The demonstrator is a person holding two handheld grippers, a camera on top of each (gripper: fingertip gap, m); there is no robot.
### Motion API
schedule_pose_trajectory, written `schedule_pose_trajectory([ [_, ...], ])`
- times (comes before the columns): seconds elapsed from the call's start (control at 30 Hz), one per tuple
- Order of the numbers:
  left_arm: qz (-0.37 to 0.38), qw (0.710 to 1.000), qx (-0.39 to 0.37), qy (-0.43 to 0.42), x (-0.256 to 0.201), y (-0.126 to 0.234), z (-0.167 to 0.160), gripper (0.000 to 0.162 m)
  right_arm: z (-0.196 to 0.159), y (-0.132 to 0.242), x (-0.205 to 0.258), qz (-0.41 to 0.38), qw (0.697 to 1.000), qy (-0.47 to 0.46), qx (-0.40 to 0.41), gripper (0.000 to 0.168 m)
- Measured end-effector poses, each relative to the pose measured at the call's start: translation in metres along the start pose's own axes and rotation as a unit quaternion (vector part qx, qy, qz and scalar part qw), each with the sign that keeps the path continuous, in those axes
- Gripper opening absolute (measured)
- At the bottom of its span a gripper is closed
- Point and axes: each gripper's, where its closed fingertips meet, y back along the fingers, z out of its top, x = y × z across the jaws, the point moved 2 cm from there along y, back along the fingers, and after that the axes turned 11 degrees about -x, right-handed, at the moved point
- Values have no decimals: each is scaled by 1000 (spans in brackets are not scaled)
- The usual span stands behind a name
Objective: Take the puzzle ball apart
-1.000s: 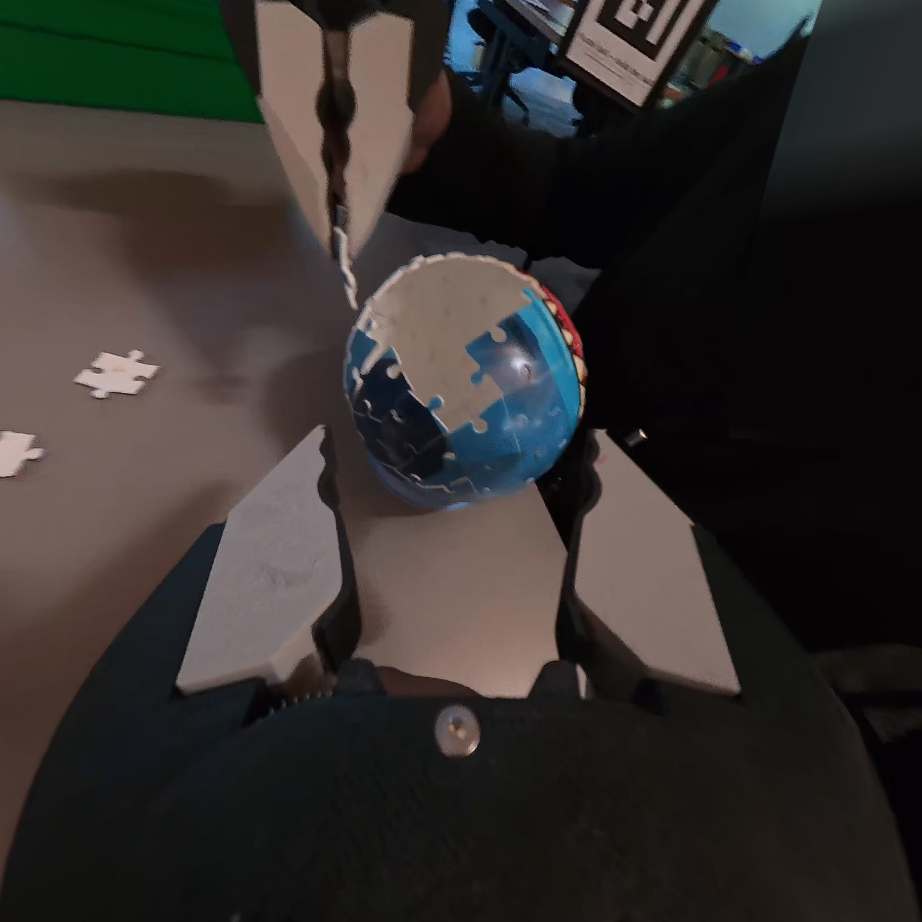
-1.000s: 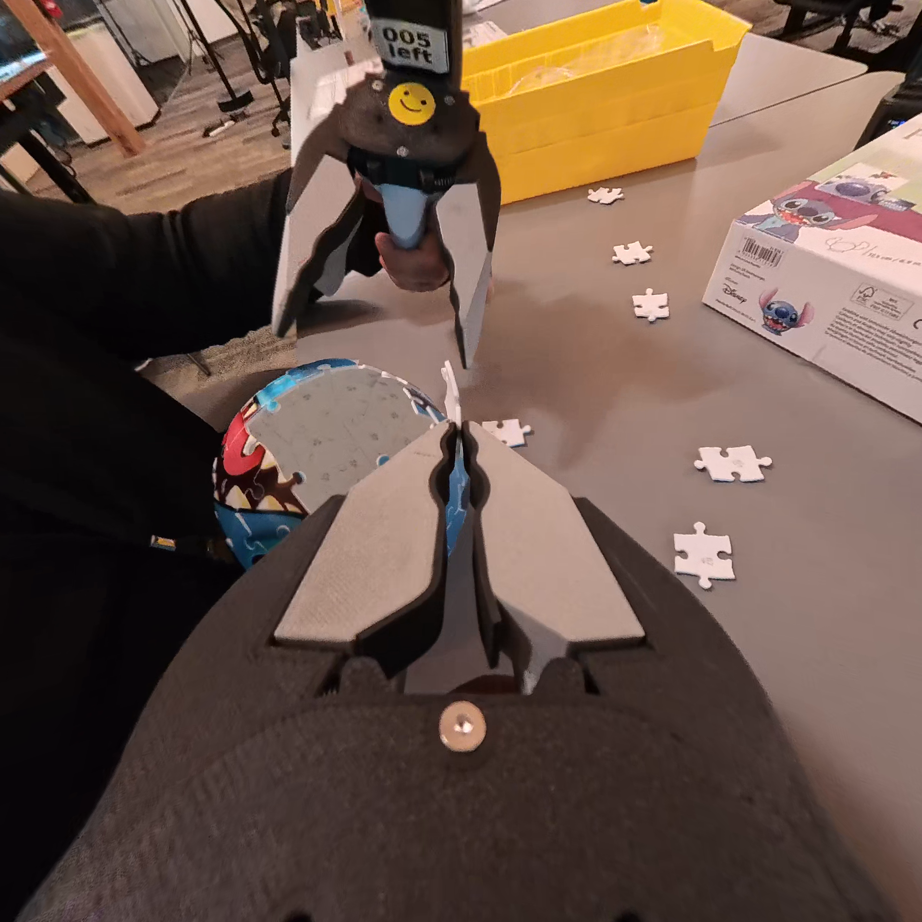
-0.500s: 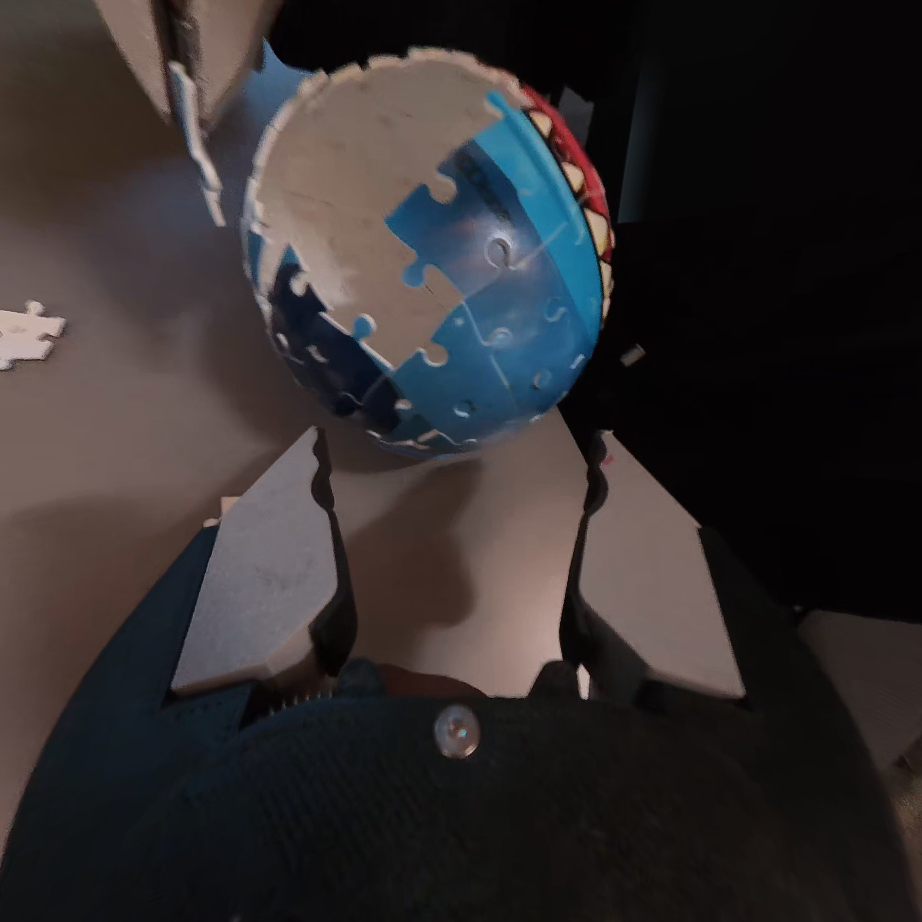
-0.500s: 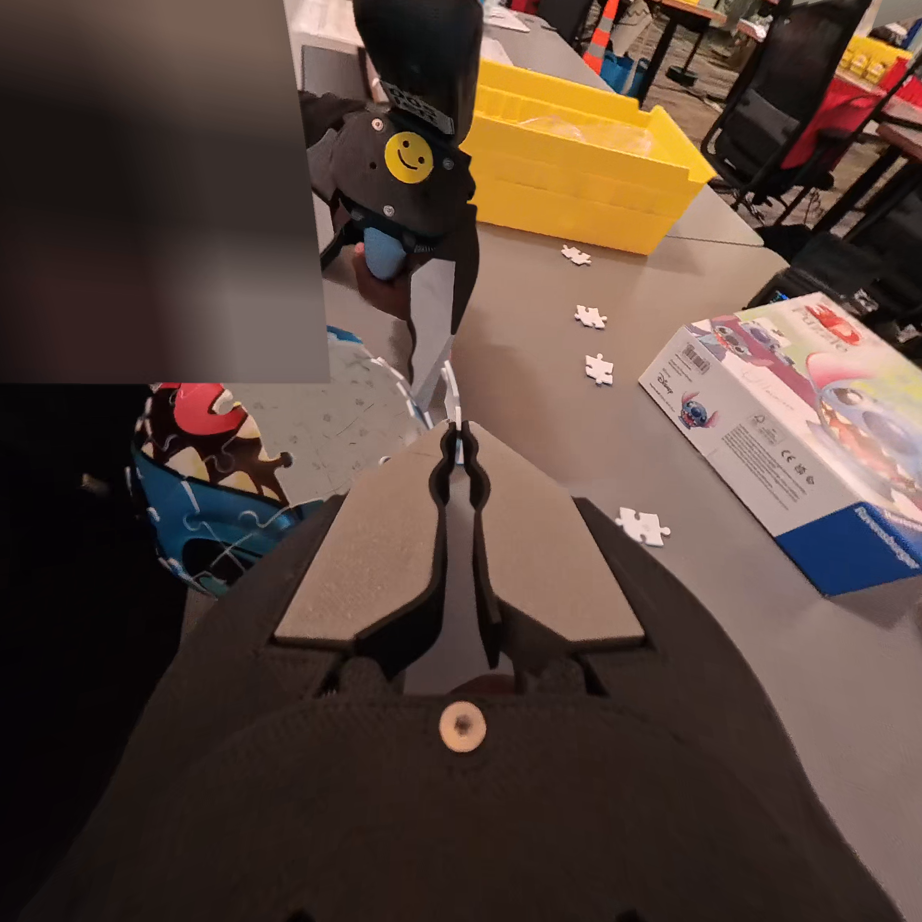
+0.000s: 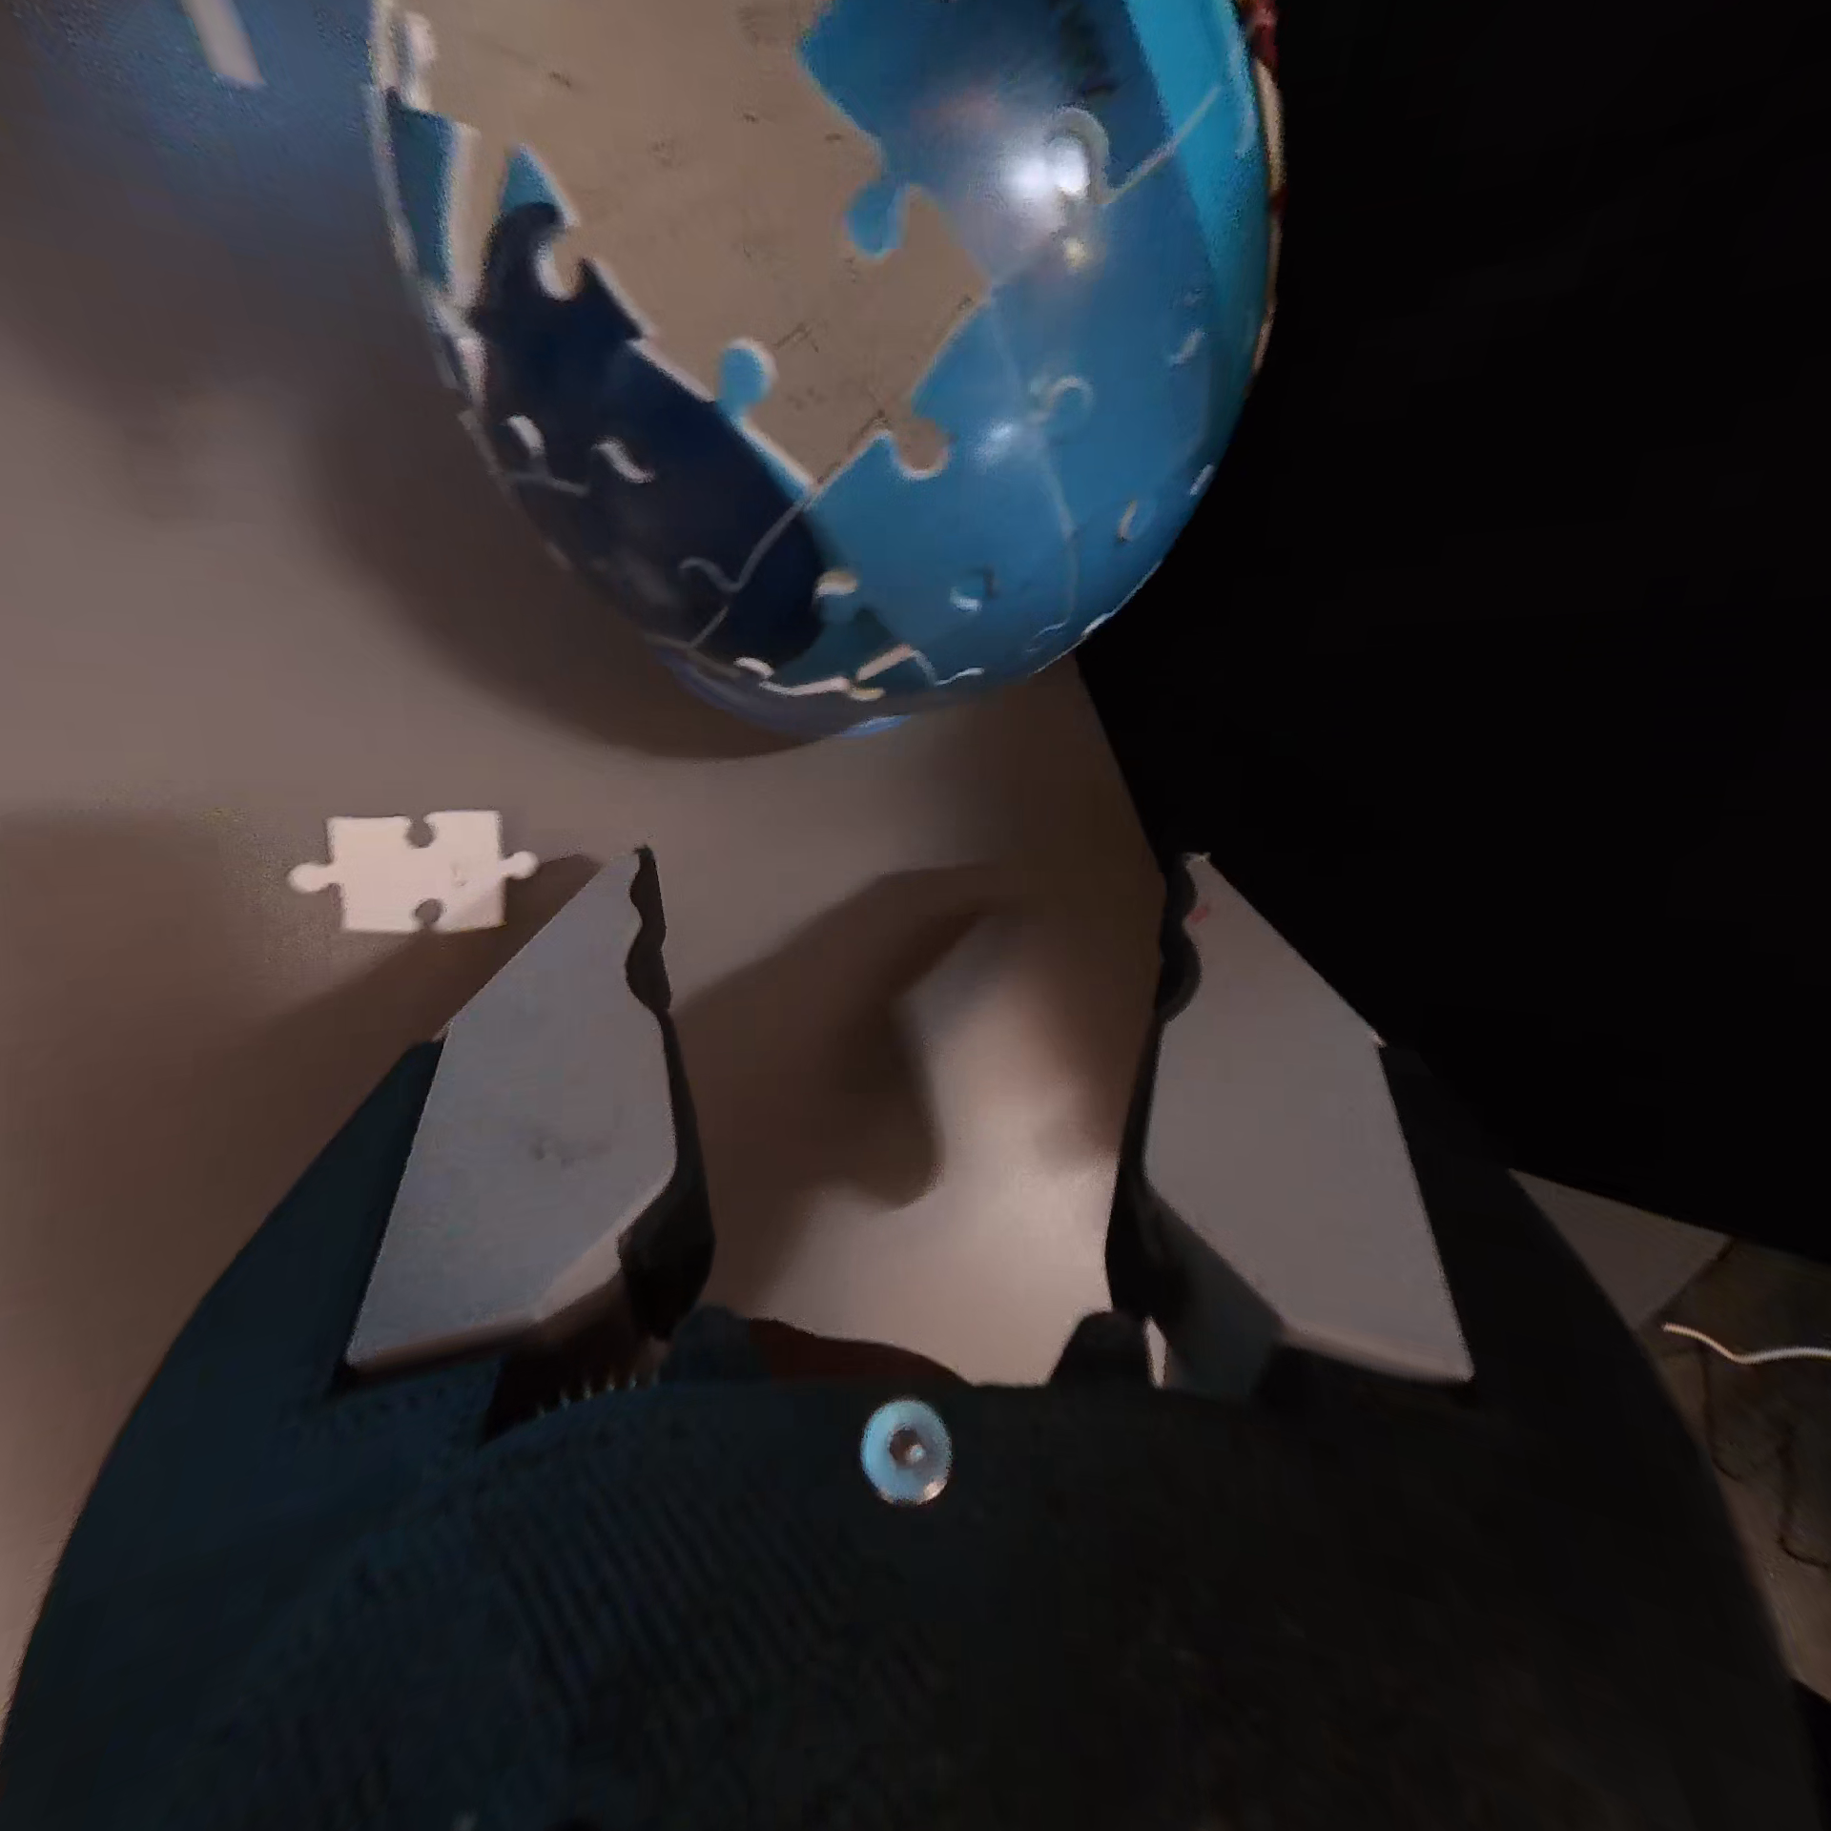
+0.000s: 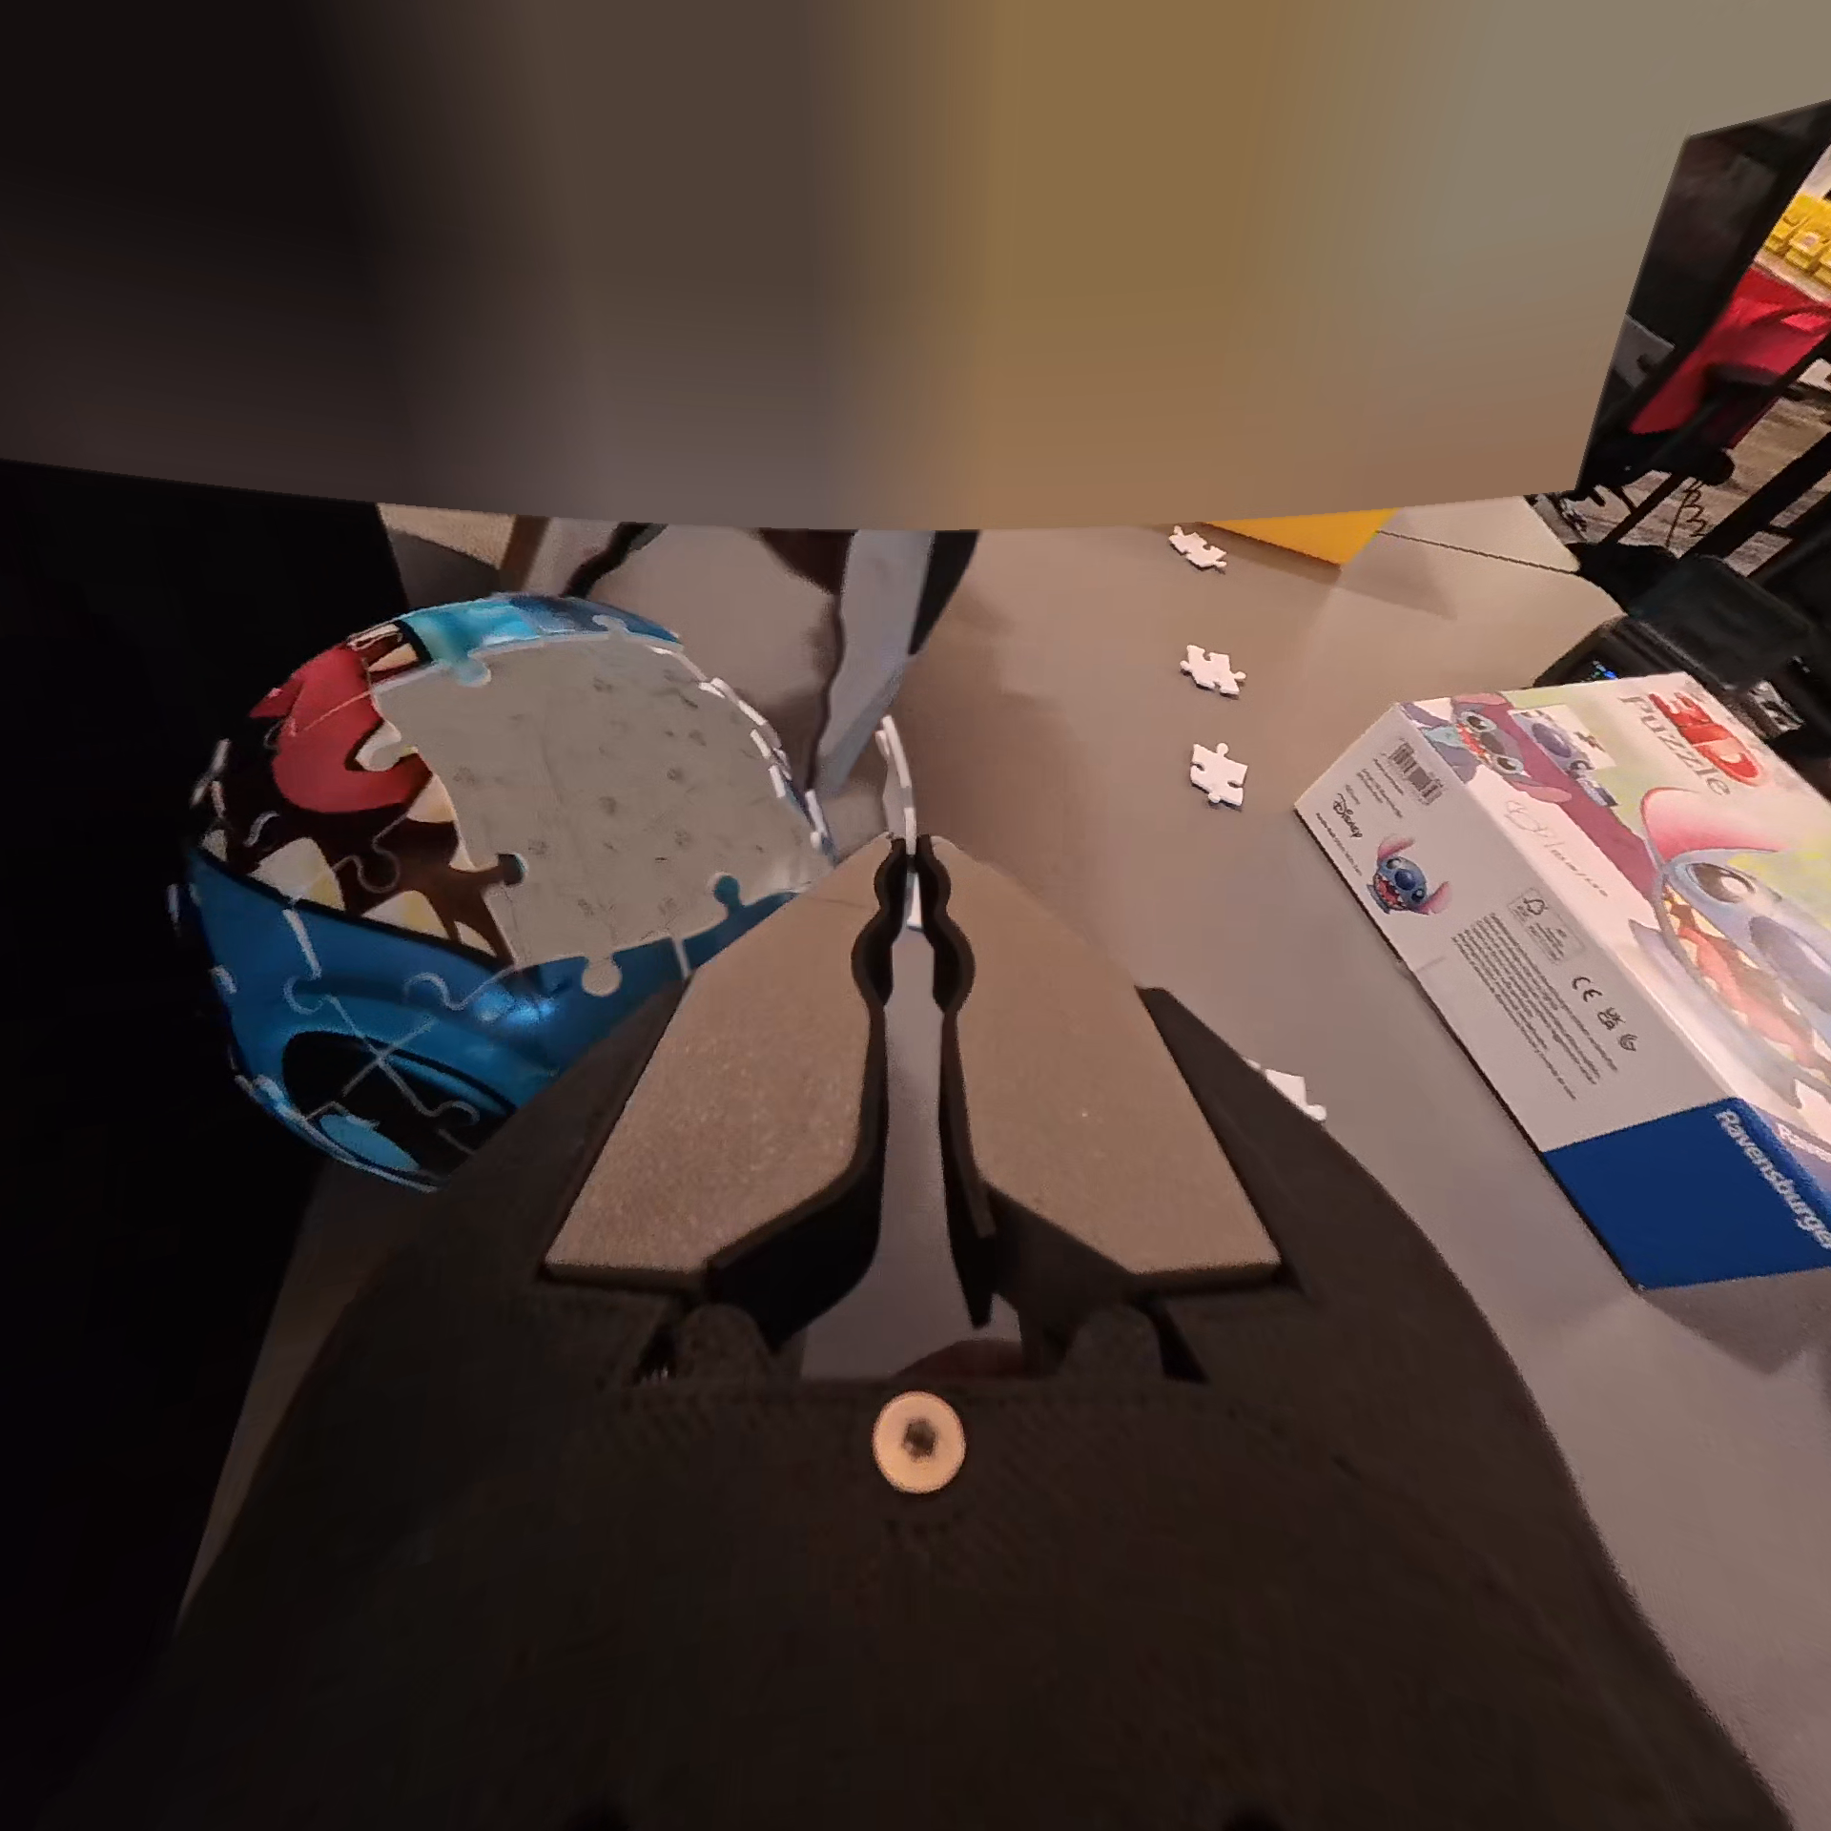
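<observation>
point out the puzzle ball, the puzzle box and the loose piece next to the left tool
puzzle ball (image 6: 416, 1001), right wrist view, on its blue lower shell
puzzle box (image 6: 1546, 921), right wrist view, on its white side panel
loose piece (image 5: 416, 872), left wrist view, on its flat white middle

Grey matte table. Printed cardboard puzzle box lies flat at its right edge. Yellow plastic bin beyond the box, mostly hidden; black-framed red chair past that.

Grey table, puzzle ball, loose white pieces, puzzle box
</observation>
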Motion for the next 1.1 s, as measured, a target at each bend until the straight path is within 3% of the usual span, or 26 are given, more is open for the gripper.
schedule_pose_trajectory([
  [0.03,1,1000,-4,0,4,5,2,97,0,-1,2,2,1000,3,4,0],
  [0.3,39,988,-139,-59,34,31,64,89,8,-4,10,-3,999,41,28,0],
  [0.4,19,984,-168,-52,34,31,78,89,8,-5,12,-2,998,50,41,0],
  [0.7,3,985,-158,-70,30,20,85,88,14,-4,18,-11,996,71,54,0],
  [1.1,-24,984,-143,-103,29,27,88,84,12,-2,28,-10,980,184,81,0],
])
